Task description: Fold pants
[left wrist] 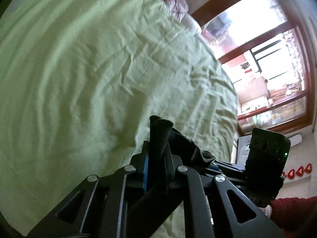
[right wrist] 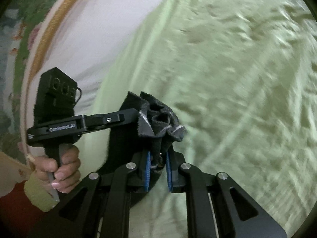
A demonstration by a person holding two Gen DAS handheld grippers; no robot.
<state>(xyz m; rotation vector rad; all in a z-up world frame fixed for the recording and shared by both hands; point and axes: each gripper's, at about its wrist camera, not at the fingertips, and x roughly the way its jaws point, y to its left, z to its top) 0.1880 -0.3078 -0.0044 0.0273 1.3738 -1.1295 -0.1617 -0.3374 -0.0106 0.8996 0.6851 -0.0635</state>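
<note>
The pants are black cloth. In the left wrist view my left gripper (left wrist: 157,154) is shut on a bunched edge of the pants (left wrist: 160,134), which sticks up between the blue pads and trails right toward the other gripper. In the right wrist view my right gripper (right wrist: 158,170) is shut on a crumpled fold of the pants (right wrist: 160,119), held above the green bedsheet (right wrist: 227,69). The left gripper (right wrist: 134,117) shows there at left, held in a hand, gripping the same cloth. Most of the pants is hidden below the grippers.
A wrinkled green sheet covers the bed (left wrist: 89,69). A patterned pillow (left wrist: 178,2) lies at the far end. A wood-framed window (left wrist: 267,59) is to the right of the bed. A white wall and floral border (right wrist: 29,39) are to the left in the right wrist view.
</note>
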